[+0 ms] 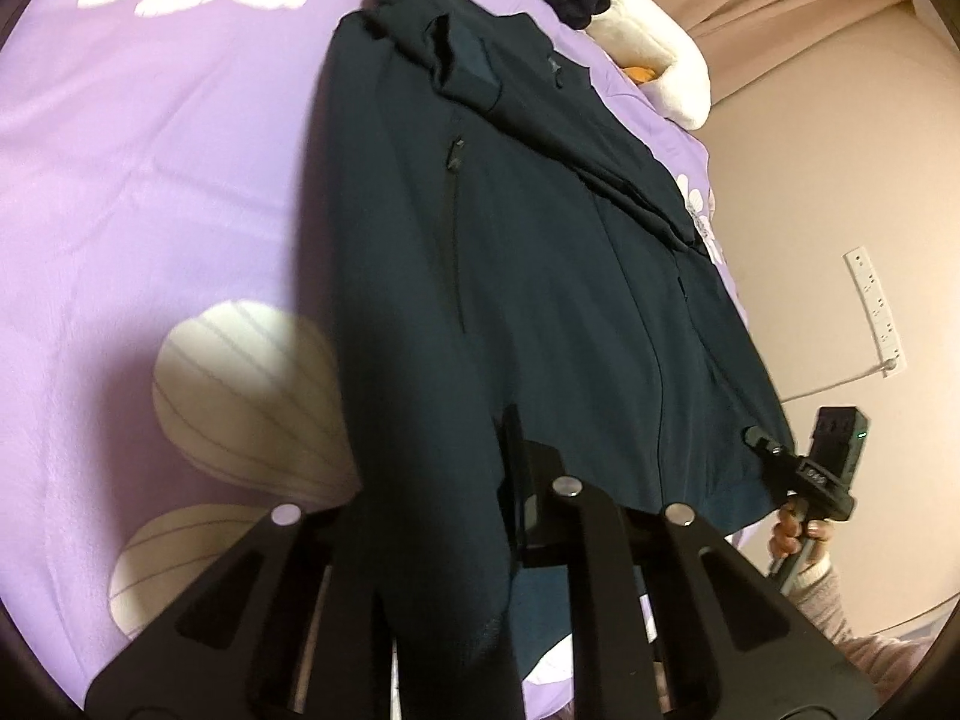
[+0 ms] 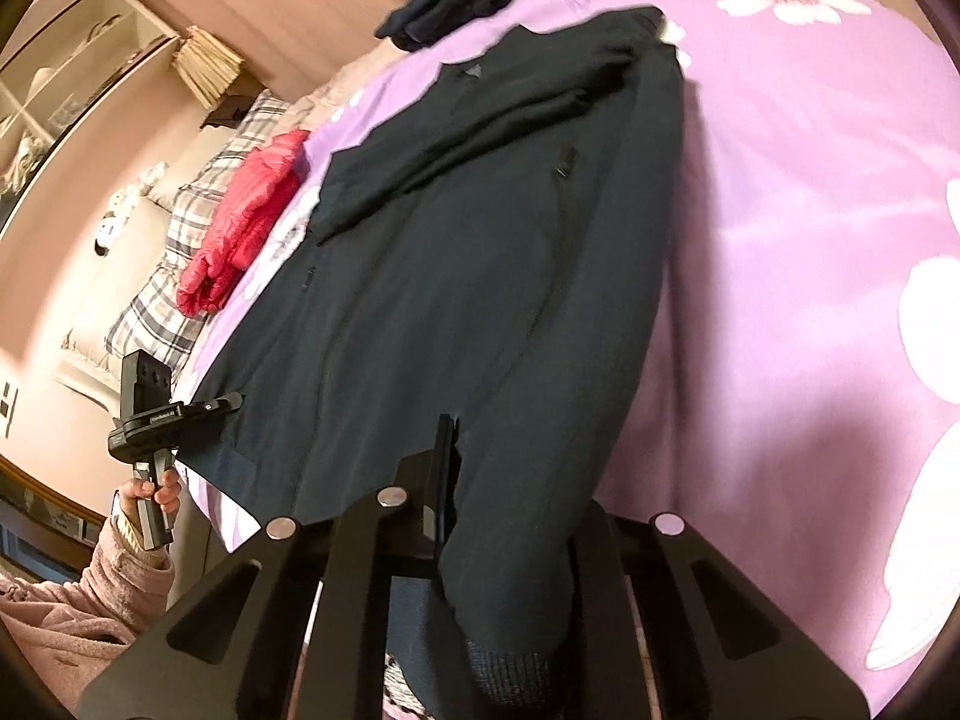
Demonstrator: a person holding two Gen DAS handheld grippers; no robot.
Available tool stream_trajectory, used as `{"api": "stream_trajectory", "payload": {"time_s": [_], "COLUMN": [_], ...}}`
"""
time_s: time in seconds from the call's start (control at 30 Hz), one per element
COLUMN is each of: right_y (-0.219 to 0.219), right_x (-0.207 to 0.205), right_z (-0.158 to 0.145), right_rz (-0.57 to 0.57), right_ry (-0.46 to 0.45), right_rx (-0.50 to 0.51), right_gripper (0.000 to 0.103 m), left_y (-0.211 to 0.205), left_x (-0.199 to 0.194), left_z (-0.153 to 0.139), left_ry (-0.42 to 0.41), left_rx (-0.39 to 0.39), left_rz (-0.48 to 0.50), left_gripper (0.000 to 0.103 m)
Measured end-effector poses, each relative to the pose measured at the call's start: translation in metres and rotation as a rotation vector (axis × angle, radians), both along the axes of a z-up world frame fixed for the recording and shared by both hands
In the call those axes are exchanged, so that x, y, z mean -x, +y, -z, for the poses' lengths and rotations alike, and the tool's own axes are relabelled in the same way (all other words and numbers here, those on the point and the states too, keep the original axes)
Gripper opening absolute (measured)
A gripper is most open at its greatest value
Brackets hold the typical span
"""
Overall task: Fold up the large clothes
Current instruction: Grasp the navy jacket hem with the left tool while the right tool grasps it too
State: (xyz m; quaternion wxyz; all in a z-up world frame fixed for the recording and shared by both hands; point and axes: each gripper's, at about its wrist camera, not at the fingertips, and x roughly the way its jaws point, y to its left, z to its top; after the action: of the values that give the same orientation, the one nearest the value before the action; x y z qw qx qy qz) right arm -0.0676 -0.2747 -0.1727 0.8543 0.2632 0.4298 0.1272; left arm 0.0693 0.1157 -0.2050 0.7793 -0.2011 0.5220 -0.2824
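A dark navy jacket point(image 1: 540, 240) lies front-up on the purple flowered bedspread point(image 1: 150, 180), its hem towards me. One sleeve is folded across the chest; the other runs down the side, its ribbed cuff point(image 2: 510, 666) hanging over the bed edge. My left gripper point(image 1: 513, 438) is shut on the jacket's hem. In the right wrist view the same left gripper point(image 2: 231, 403) pinches the hem's left corner. My right gripper point(image 2: 449, 438) is shut on the jacket point(image 2: 480, 240) near the hem. The left wrist view shows the right gripper point(image 1: 757, 437) clamped on the hem's right corner.
A pile of dark clothes point(image 2: 450, 0) and a white plush cushion point(image 1: 660, 54) sit at the bed's far end. A red garment point(image 2: 246, 216) lies on a plaid pillow point(image 2: 174, 276). A power strip point(image 1: 873, 312) is on the wall. Shelves point(image 2: 72, 90) stand at the left.
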Motion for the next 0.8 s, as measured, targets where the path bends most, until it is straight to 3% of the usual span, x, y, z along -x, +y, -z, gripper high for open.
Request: {"api": "stream_trajectory", "payload": {"time_s": [0.37, 0.8], "right_y": [0.008, 0.012], "right_x": [-0.006, -0.004], "right_z": [-0.027, -0.038], "right_rz": [-0.022, -0.054], "right_ry": [-0.085, -0.123], "right_rx": [0.007, 0.011], "right_gripper": [0.012, 0.012], "left_y": [-0.021, -0.029], "left_x": [0.009, 0.009], "left_z": [-0.042, -0.051], "left_ry": [-0.127, -0.171], "left_rx": [-0.034, -0.04], "left_rz": [0.02, 0.048], "left_gripper": [0.01, 0.01]}}
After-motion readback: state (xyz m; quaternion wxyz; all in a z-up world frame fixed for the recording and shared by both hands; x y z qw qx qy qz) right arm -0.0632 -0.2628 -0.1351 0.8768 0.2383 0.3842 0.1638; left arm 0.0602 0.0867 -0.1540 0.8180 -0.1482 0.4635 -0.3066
